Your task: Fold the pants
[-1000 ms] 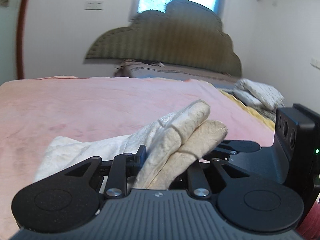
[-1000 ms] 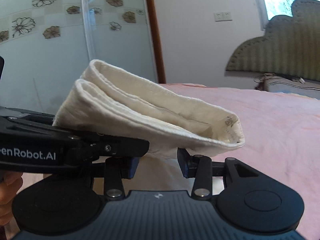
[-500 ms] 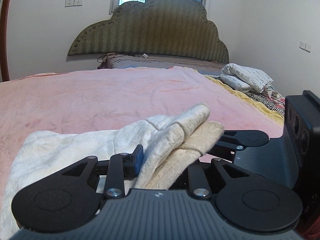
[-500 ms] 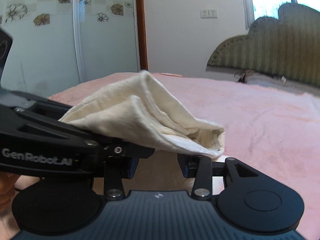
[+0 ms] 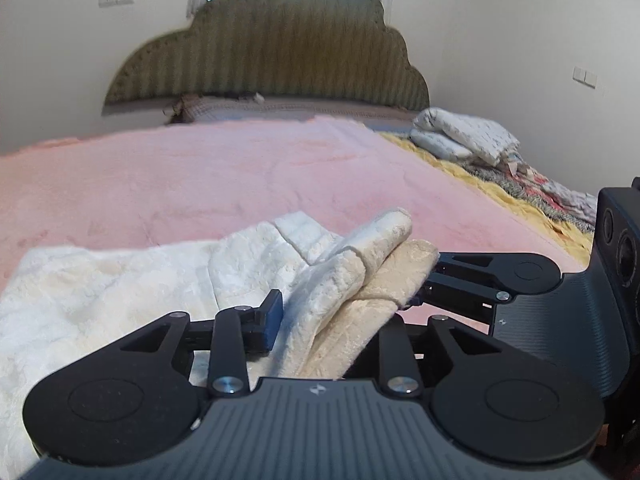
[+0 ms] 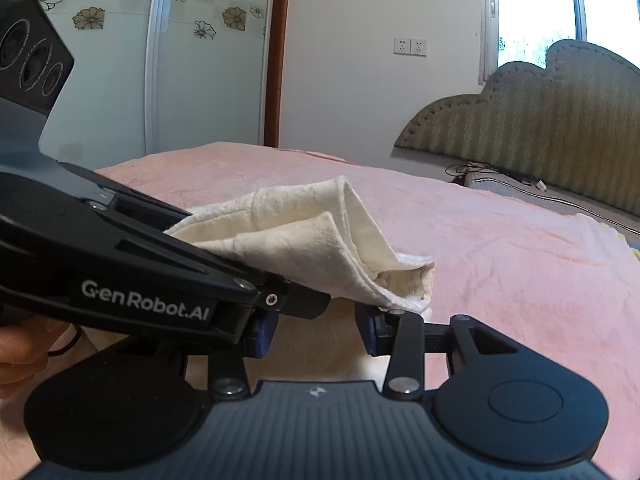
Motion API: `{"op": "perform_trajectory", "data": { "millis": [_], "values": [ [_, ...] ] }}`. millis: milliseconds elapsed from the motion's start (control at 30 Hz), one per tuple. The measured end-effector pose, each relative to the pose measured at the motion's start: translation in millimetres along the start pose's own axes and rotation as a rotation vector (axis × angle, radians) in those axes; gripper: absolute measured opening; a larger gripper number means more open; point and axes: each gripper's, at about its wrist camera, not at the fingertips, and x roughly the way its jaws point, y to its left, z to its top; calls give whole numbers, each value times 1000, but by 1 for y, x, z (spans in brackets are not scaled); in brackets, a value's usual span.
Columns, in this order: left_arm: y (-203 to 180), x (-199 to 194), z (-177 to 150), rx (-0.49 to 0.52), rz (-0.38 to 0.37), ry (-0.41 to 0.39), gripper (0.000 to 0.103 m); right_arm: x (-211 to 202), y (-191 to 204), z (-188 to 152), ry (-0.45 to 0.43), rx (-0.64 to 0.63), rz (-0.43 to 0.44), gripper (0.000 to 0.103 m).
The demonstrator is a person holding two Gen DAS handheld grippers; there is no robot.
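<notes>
The cream pants [image 5: 120, 304] lie partly spread on the pink blanket [image 5: 200, 184], and their folded end [image 5: 360, 272] rises between my left gripper's [image 5: 328, 320] jaws. Those jaws are opening, though the pads still touch the cloth. In the right wrist view the same folded end [image 6: 312, 236] drapes over the left gripper [image 6: 304, 304], which crosses in from the left. My right gripper [image 6: 318, 332] is shut on a lower layer of the pants that fills the gap between its blue pads [image 6: 370, 330]. In the left wrist view, the right gripper [image 5: 432, 280] sits just right of the fold.
A padded headboard [image 5: 272, 52] and a pillow [image 5: 224, 108] stand at the far end of the bed. Folded bedding [image 5: 464, 136] and a yellow quilt edge [image 5: 500, 196] lie along the right side. A person's hand [image 6: 24, 344] holds the left gripper. Behind are a floral wardrobe door [image 6: 208, 60] and a window [image 6: 560, 12].
Both grippers have come down toward the blanket with the folded end. More of the pants now lies spread on the bed at the left, and the left jaws have widened slightly.
</notes>
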Motion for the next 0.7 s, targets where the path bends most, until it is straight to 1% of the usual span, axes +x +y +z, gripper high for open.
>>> {"op": "perform_trajectory", "data": {
  "millis": [67, 100, 133, 167, 233, 267, 300, 333, 367, 400, 433, 467, 500, 533, 567, 600, 633, 700],
  "values": [
    [7, 12, -2, -48, -30, 60, 35, -1, -4, -4, 45, 28, 3, 49],
    [11, 17, -5, -70, -38, 82, 35, -3, -7, -6, 68, 42, 4, 56],
    [13, 20, -6, -81, -42, 95, 35, -6, -9, -8, 87, 47, 0, 60],
    [15, 23, -8, -82, -44, 110, 35, -12, -11, -11, 104, 44, -10, 60],
    [14, 23, -9, -64, -42, 113, 34, -26, -15, -15, 140, 48, -53, 60],
    [13, 21, -8, -51, -39, 108, 35, -34, -20, -17, 152, 61, -83, 60],
    [12, 20, -7, -41, -43, 105, 38, -43, -25, -17, 160, 79, -120, 60],
    [11, 19, -7, -38, -52, 105, 40, -51, -31, -17, 161, 101, -172, 60],
    [10, 17, -7, -35, -62, 104, 45, -58, -37, -15, 159, 131, -232, 60],
    [9, 16, -7, -30, -70, 104, 49, -65, -43, -12, 149, 171, -294, 60],
    [7, 15, -7, -20, -82, 105, 51, -69, -49, -7, 130, 217, -344, 60],
    [5, 13, -7, -13, -93, 108, 53, -72, -51, -2, 105, 257, -366, 60],
    [4, 11, -8, -4, -108, 112, 55, -73, -52, 5, 75, 283, -355, 60],
    [2, 8, -10, 8, -120, 115, 56, -71, -50, 12, 46, 293, -321, 63],
    [1, 4, -11, 24, -129, 119, 58, -66, -47, 17, 27, 291, -280, 67],
    [1, -1, -12, 40, -141, 128, 59, -59, -41, 23, 21, 277, -248, 73],
    [3, -7, -14, 55, -148, 137, 60, -50, -35, 26, 28, 253, -230, 75],
    [9, -20, -18, 71, -147, 156, 61, -30, -24, 28, 70, 206, -201, 75]
  ]
}}
